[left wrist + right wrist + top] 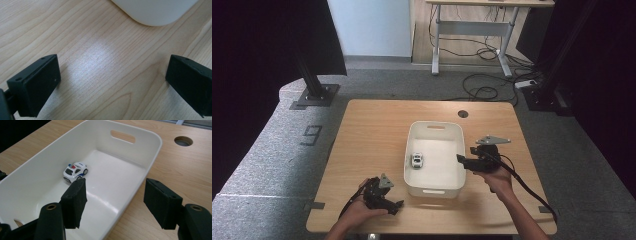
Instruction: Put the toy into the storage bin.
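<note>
Inside the white bin [435, 184], against its left wall, sits a toy police car [417, 160]; right tool [466, 161], jaws wide over the right rim, should probably reach across and straddle it squarely. Left tool [398, 205], also wide, rests near the bin's front-left corner on the bench [372, 125].

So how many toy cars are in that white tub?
1. The toy car sits on the floor of the white tub, near its left wall; nothing seems hidden.

You get even overhead light on the worktop [377, 130], with dark corners in the high view. A pale glare patch sits on the wood in the left gripper view, and its near jaws blur slightly.
</note>
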